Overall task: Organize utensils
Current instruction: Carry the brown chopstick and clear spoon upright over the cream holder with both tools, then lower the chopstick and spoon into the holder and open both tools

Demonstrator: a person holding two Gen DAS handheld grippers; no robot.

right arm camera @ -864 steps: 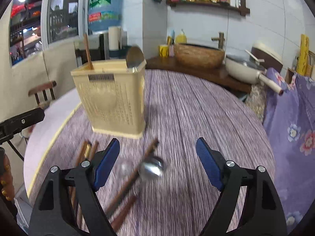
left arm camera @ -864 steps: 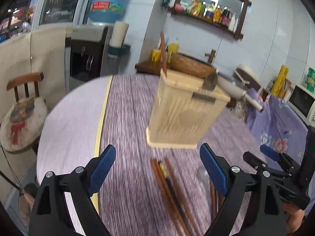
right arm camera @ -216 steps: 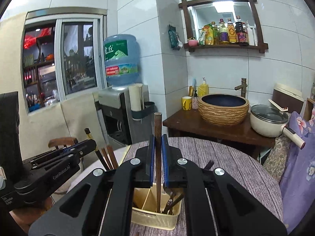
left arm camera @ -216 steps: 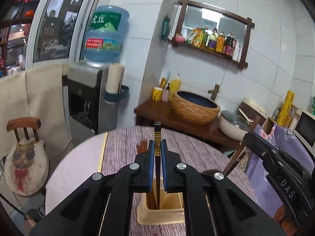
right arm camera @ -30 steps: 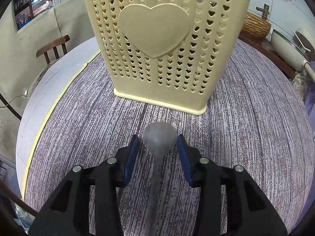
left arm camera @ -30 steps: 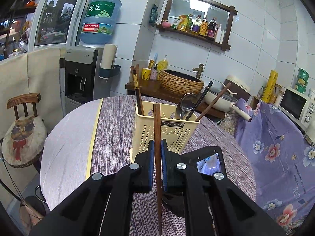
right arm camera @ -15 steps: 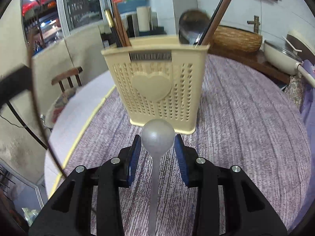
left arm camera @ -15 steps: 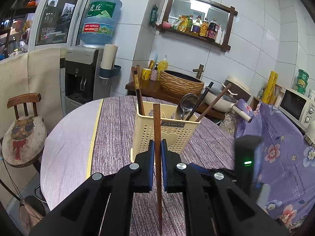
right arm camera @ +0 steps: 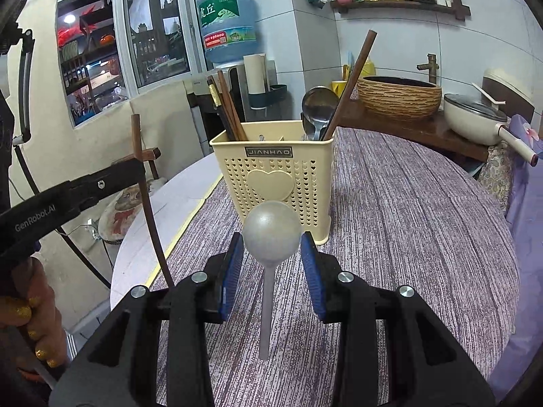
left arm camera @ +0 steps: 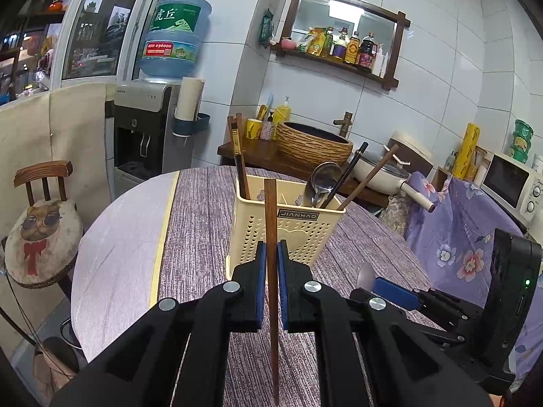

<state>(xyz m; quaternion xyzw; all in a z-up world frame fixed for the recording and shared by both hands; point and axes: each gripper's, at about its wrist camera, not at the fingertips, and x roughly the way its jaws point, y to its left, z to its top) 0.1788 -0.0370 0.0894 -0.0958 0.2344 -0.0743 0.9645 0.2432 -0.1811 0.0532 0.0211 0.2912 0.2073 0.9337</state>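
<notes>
Left wrist view: the left gripper (left arm camera: 269,271), black with blue pads, points slightly downward over the table. Its jaws are narrowed onto a brown wooden chopstick (left arm camera: 271,237), clamped upright, with its top end in front of the cream perforated plastic utensil basket (left arm camera: 288,227). The basket stands on the round table with a purple striped cloth (left arm camera: 200,237) and holds dark chopsticks in its left compartment and a steel spoon with two more sticks on its right. The right gripper (left arm camera: 376,285) enters low at the right, the edge of a spoon bowl between its pads. Behind stand a water dispenser with a blue bottle (left arm camera: 169,40), a woven basin (left arm camera: 314,142), a wall shelf of bottles (left arm camera: 342,51) and a wooden chair with a cat cushion (left arm camera: 40,224).

Right wrist view: the right gripper (right arm camera: 271,268) is angled down toward the table, jaws part-closed on the bowl of a grey metal spoon (right arm camera: 271,234), whose handle hangs downward between the fingers. The spoon is off the cloth, in front of the basket's (right arm camera: 271,173) heart emblem. At the left, the left gripper (right arm camera: 85,190) holds the chopstick (right arm camera: 144,183) upright; a hand (right arm camera: 23,308) grips its handle. A cream pot with lid (right arm camera: 475,118) sits on the wooden counter beyond the table (right arm camera: 424,220).
</notes>
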